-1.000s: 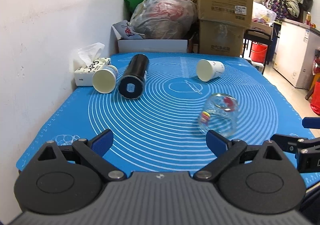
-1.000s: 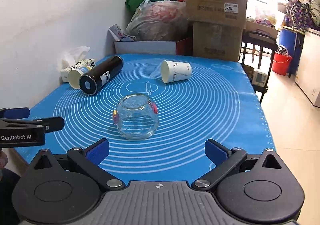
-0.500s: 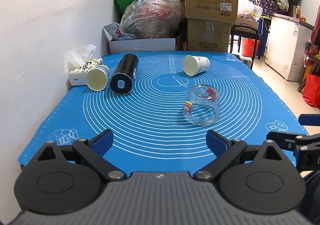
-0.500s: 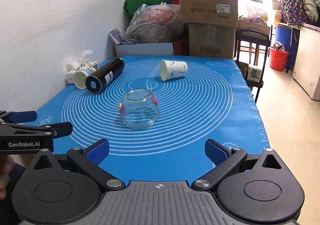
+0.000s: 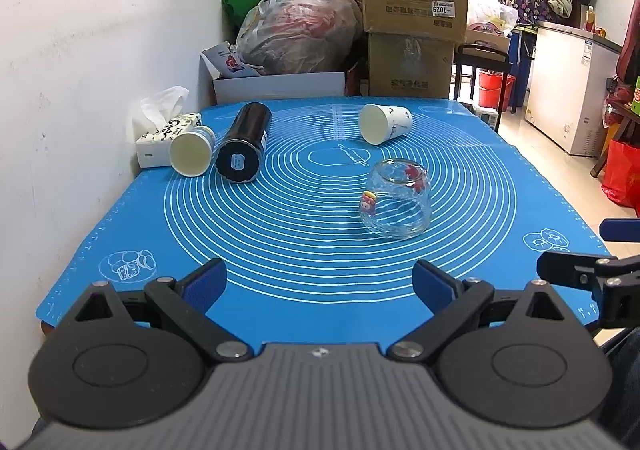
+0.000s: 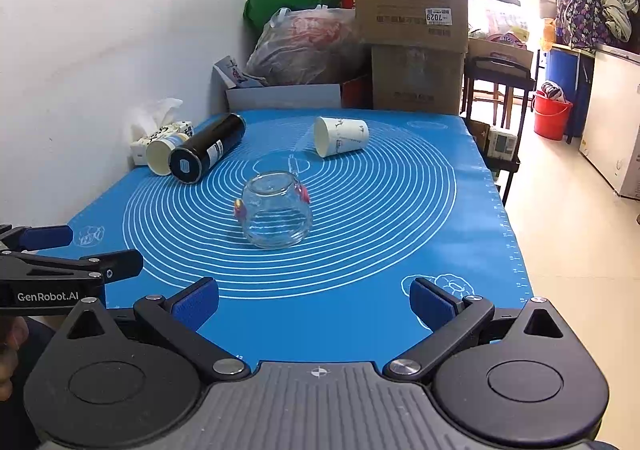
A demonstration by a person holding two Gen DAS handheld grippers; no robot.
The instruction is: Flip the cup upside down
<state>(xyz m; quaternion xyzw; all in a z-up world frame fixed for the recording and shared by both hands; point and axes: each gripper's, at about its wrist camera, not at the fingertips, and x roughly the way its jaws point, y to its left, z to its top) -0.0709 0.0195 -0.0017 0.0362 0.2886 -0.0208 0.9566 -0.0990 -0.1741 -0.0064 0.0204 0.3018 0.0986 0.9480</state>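
A clear glass cup (image 5: 396, 202) with small cartoon stickers stands on the blue mat (image 5: 304, 234), narrow end up and wide end down; it also shows in the right wrist view (image 6: 276, 215). A white paper cup (image 5: 384, 123) lies on its side at the far middle, seen too in the right wrist view (image 6: 340, 136). Another paper cup (image 5: 191, 152) lies on its side at the far left. My left gripper (image 5: 320, 284) is open and empty near the mat's front edge. My right gripper (image 6: 314, 300) is open and empty, to the right of the left one.
A black cylinder bottle (image 5: 244, 148) lies beside the left paper cup. A tissue box (image 5: 162, 134) sits against the white wall. Cardboard boxes (image 5: 414, 22) and bags (image 5: 300, 36) stand behind the table. The table's right edge (image 6: 512, 218) drops to the floor.
Both grippers have pulled back toward the front edge of the mat and away from the glass cup, which now looks smaller and farther. The objects on the mat have not moved.
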